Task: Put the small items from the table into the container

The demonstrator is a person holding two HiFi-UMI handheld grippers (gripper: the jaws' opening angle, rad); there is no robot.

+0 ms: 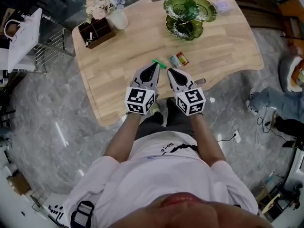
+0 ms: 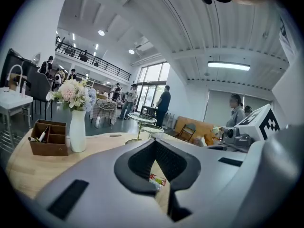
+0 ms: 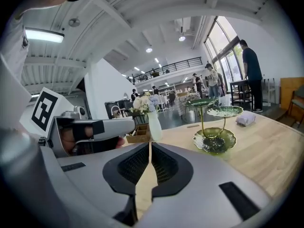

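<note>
Just ahead of the left gripper (image 1: 155, 66), almost at its tips, a small green item (image 1: 159, 64) is lying on the table (image 1: 223, 46). That gripper's jaws are sitting pressed together with nothing between them. The right gripper (image 1: 170, 72), just beside it, is likewise closed and empty. Going in like this is risking a shove instead of a pick. Closed tips would be pushing the green item along the wood, so the jaws are needing to part first. The 2 grippers are also sitting very near each other, and a careless sideways reach could be knocking one against the other.

A little ahead of the right gripper, 2 small packets (image 1: 179, 59) are lying side by side, touching or nearly so. Closing on 1 could be dragging or flicking its neighbour. To the right of that gripper, near the table edge, a small grey piece (image 1: 200, 81) is lying, too small to identify. A nudge could be sending it off the edge.

Far ahead and to the left of the left gripper, the wooden box (image 1: 96, 32) with its compartments is waiting, well apart from all the items. A white vase of flowers (image 1: 117, 19) is standing just beside its right end, so a low carry could be clipping it. Far ahead of the right gripper, a tiered green dish (image 1: 186, 14) is standing off that route.
</note>
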